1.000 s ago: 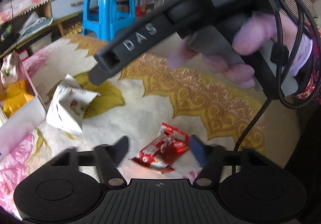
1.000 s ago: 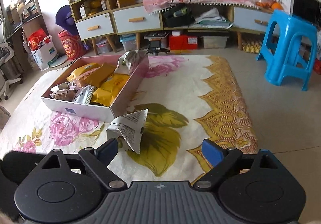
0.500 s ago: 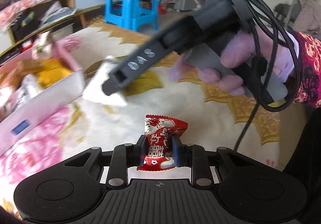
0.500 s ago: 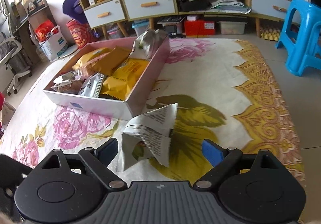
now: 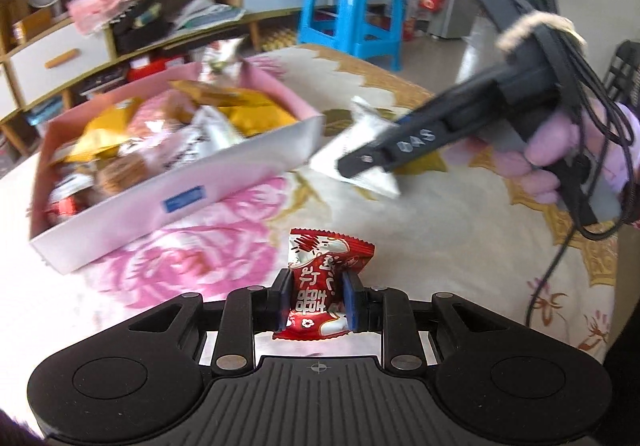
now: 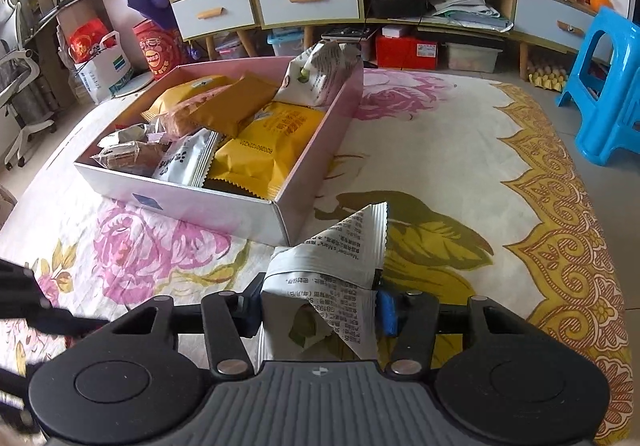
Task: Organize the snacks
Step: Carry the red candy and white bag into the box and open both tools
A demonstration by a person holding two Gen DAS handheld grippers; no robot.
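Both grippers carry a snack, the left gripper (image 5: 314, 300) clamped on a red packet (image 5: 320, 282), the right gripper (image 6: 318, 308) just closed on a white pouch (image 6: 340, 270) beside the pink box (image 6: 224, 206), so each should clear the wall before releasing.

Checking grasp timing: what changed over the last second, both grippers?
Left gripper closed on the red snack packet and lifted it off the cloth. Right gripper has just been closing around the white triangular packet, pads now on it. Pink box and its snacks unchanged.
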